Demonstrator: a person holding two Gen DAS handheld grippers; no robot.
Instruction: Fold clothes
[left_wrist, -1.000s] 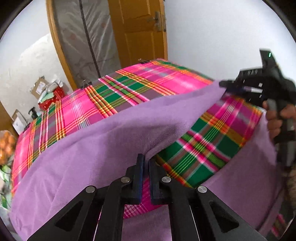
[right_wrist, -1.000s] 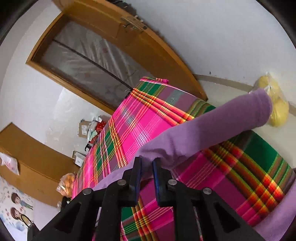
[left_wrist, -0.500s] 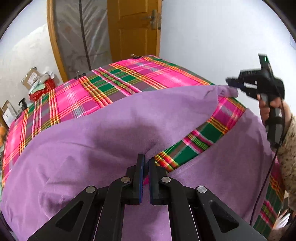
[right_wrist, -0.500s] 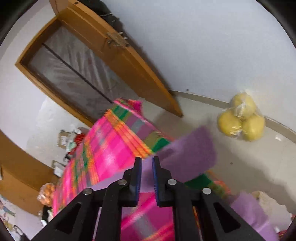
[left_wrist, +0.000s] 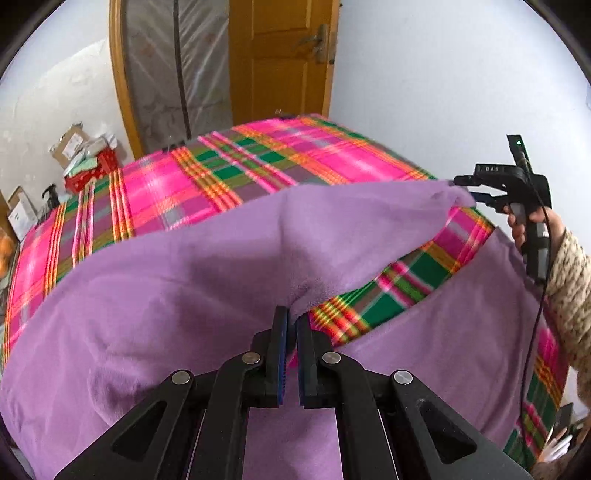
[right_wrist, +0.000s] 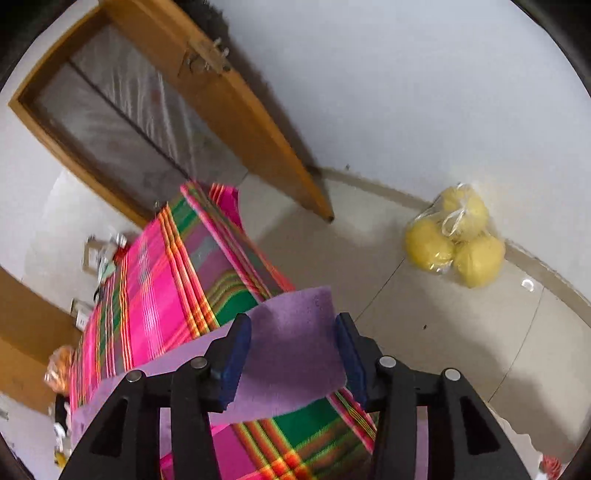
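While the left claw (left_wrist: 291, 325) stays clamped on a pinch of the purple garment (left_wrist: 177, 295), the fold is being laid down: the lifted edge is stretched out ahead of that claw across the plaid-covered table (left_wrist: 177, 192), its far corner reaching the right claw (left_wrist: 467, 190). In the right wrist view the right claw (right_wrist: 293, 345) has just been opening; its jaws stand apart with the corner lying loose between them, the pads not pressing on it. So I judge the step as the release at the end of one fold, half done. The next move likely calls for the left claw to let go too, once its part of the edge rests flat, and for both to draw back without dragging the soft, clingy fleece out of line.

Counted: one purple garment, one plaid cloth beneath it, two claws, and beyond the right claw on the floor one bag (right_wrist: 456, 236) holding three yellow fruits.
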